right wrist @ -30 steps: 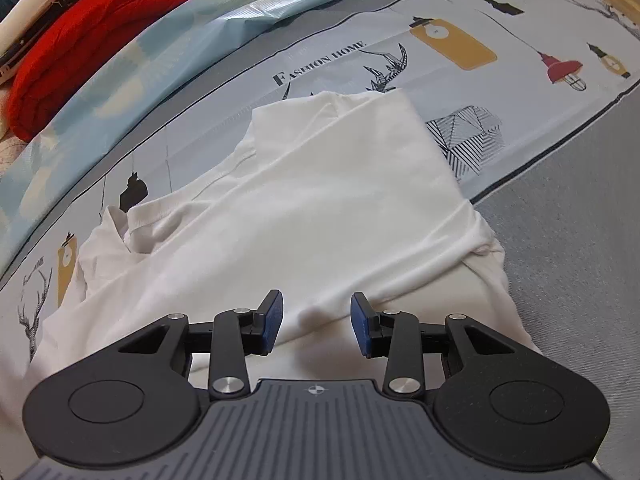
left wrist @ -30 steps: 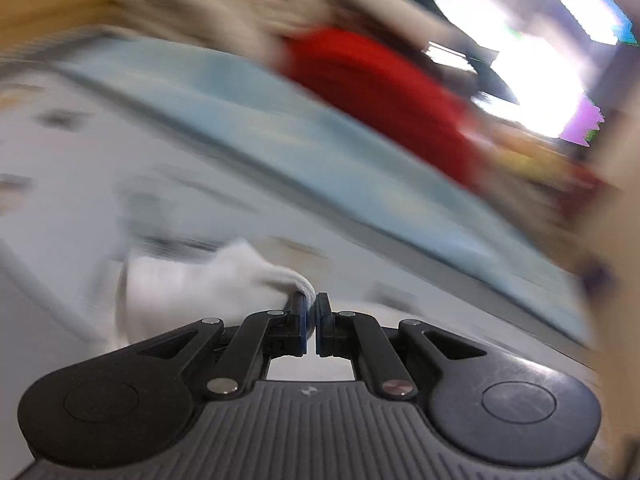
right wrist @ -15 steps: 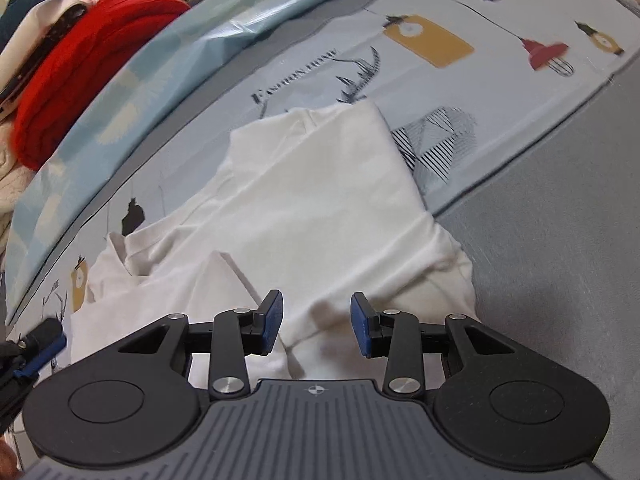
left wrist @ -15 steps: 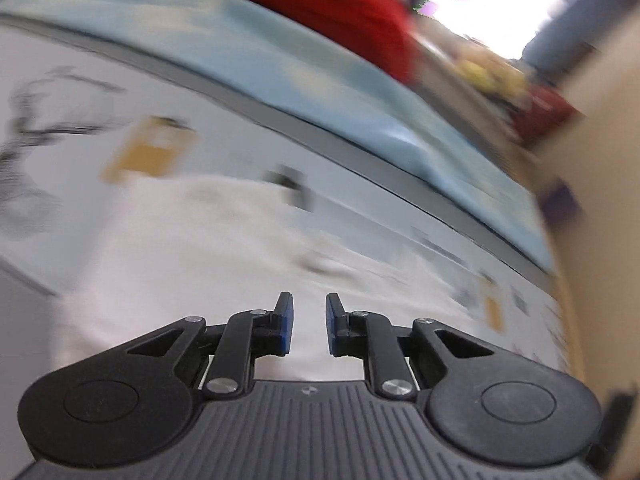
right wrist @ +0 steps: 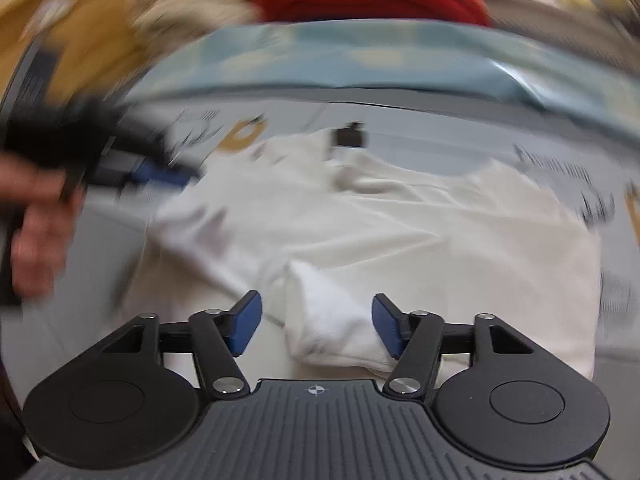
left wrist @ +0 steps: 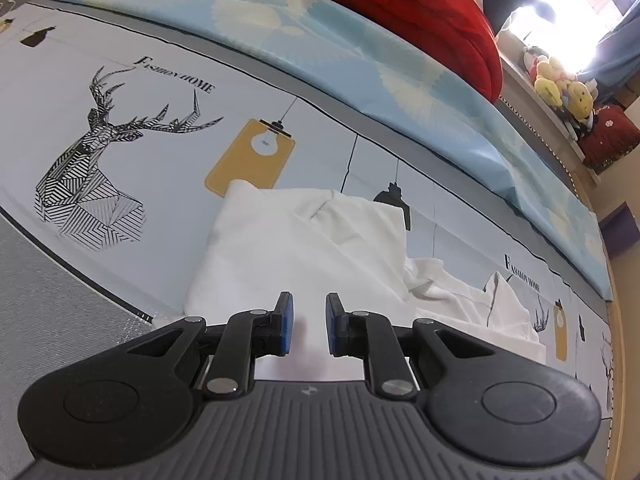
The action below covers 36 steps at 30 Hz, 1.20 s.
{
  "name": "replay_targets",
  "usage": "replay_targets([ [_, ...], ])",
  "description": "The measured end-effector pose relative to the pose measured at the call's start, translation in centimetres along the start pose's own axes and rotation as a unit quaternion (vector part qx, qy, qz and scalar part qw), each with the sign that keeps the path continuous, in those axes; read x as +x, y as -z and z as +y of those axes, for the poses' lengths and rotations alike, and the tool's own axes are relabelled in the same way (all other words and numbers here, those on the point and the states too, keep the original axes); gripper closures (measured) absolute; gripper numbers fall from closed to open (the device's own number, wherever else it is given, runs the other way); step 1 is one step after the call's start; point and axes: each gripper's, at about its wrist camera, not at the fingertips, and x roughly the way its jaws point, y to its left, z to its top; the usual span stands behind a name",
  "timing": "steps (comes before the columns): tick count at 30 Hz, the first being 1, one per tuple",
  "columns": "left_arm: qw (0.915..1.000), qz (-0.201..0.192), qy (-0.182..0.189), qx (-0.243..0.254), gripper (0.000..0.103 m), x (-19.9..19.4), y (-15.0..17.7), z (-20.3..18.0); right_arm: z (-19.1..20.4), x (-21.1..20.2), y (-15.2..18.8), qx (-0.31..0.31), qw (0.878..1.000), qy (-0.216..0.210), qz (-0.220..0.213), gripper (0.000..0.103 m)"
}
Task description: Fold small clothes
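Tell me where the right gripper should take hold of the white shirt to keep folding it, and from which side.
Grip the raised fold of the white shirt that already lies between the right gripper's opening jaws, coming down from above, probably. That ridge stands proud of the flat cloth, so the pads can pinch it without digging into the printed sheet. The view is blurred, so the layers there cannot be counted.

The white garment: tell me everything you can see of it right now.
The white garment looks like soft, thin cloth, partly folded: one side lies turned over flat, the other is still rumpled and spread out. It lies on the printed bedsheet. A raised fold stands between the right gripper's opening jaws; no pad visibly presses on it. The left gripper hovers open over its near edge.
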Motion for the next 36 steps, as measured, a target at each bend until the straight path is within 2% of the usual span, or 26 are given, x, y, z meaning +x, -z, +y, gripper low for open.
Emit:
replay_targets([
  [3, 1.0000, 0.001, -0.001, 0.002, 0.086, 0.2, 0.0, 0.2, 1.8, 1.5, 0.8, -0.076, 0.996, 0.031, 0.024, 0.039],
  [5, 1.0000, -0.001, -0.003, 0.002, 0.086, 0.2, -0.2, 0.3, 2.3, 2.1, 1.4, -0.119, 0.991, 0.054, 0.034, 0.045],
  [6, 1.0000, -0.002, -0.005, 0.002, 0.086, 0.3, -0.3, 0.4, 2.4, 2.2, 1.7, -0.138, 0.987, 0.076, 0.029, 0.060],
  [7, 1.0000, -0.002, -0.007, 0.002, 0.086, 0.3, -0.4, 0.5, 2.1, 2.1, 1.6, -0.142, 0.985, 0.093, 0.022, 0.079],
  [8, 1.0000, -0.003, -0.009, 0.003, 0.086, 0.3, -0.5, 0.6, 1.3, 1.9, 1.2, -0.125, 0.987, 0.103, 0.011, 0.089],
  [9, 0.9999, -0.002, -0.010, 0.005, 0.086, 0.3, -0.6, 0.7, -0.1, 1.2, 0.6, -0.082, 0.991, 0.106, -0.013, 0.093],
  [10, 0.9999, -0.001, -0.011, 0.007, 0.086, 0.4, -0.6, 0.8, -1.6, 0.3, 0.1, -0.030, 0.993, 0.110, -0.042, 0.095],
  [11, 0.9999, 0.000, -0.012, 0.008, 0.086, 0.5, -0.7, 0.9, -3.9, -1.1, -0.5, 0.052, 0.987, 0.122, -0.086, 0.095],
  [12, 0.9999, 0.002, -0.012, 0.009, 0.086, 0.6, -0.7, 1.1, -5.9, -2.1, -0.7, 0.120, 0.977, 0.133, -0.116, 0.095],
  [13, 0.9999, 0.005, -0.013, 0.009, 0.086, 0.7, -0.8, 1.2, -8.3, -3.2, -0.6, 0.198, 0.959, 0.144, -0.143, 0.095],
  [14, 0.9998, 0.007, -0.014, 0.010, 0.086, 0.8, -0.8, 1.3, -10.1, -3.9, -0.2, 0.249, 0.943, 0.154, -0.157, 0.095],
  [16, 0.9997, 0.013, -0.018, 0.013, 0.086, 1.0, -0.8, 1.6, -13.7, -4.8, 1.2, 0.348, 0.903, 0.186, -0.171, 0.095],
  [18, 0.9994, 0.020, -0.021, 0.018, 0.086, 1.3, -0.8, 1.7, -16.1, -5.1, 3.0, 0.415, 0.872, 0.197, -0.171, 0.100],
  [20, 0.9992, 0.025, -0.022, 0.019, 0.086, 1.5, -0.9, 2.0, -17.9, -5.1, 4.6, 0.468, 0.841, 0.207, -0.174, 0.100],
  [22, 0.9991, 0.029, -0.024, 0.019, 0.086, 1.6, -0.9, 2.1, -18.8, -5.5, 5.8, 0.502, 0.818, 0.213, -0.184, 0.100],
  [23, 0.9991, 0.031, -0.023, 0.019, 0.086, 1.7, -0.9, 2.2, -19.0, -5.4, 6.0, 0.512, 0.811, 0.215, -0.184, 0.100],
  [24, 0.9990, 0.033, -0.022, 0.019, 0.086, 1.8, -0.9, 2.2, -19.3, -5.2, 6.0, 0.517, 0.811, 0.205, -0.178, 0.100],
  [27, 0.9988, 0.040, -0.019, 0.020, 0.086, 2.0, -0.9, 2.1, -19.5, -3.1, 5.7, 0.517, 0.834, 0.138, -0.133, 0.096],
  [29, 0.9987, 0.041, -0.018, 0.024, 0.085, 2.1, -0.8, 2.0, -19.3, -1.7, 5.4, 0.511, 0.845, 0.124, -0.100, 0.079],
  [30, 0.9987, 0.042, -0.018, 0.025, 0.082, 2.1, -0.8, 1.9, -19.1, -1.1, 5.3, 0.504, 0.850, 0.123, -0.084, 0.059],
  [31, 0.9986, 0.043, -0.016, 0.025, 0.081, 2.1, -0.7, 1.9, -19.0, -0.5, 5.2, 0.496, 0.857, 0.122, -0.069, 0.048],
  [36, 0.9988, 0.043, -0.011, 0.023, 0.081, 2.1, -0.8, 2.1, -17.8, 1.7, 4.7, 0.449, 0.881, 0.148, -0.025, 0.049],
])
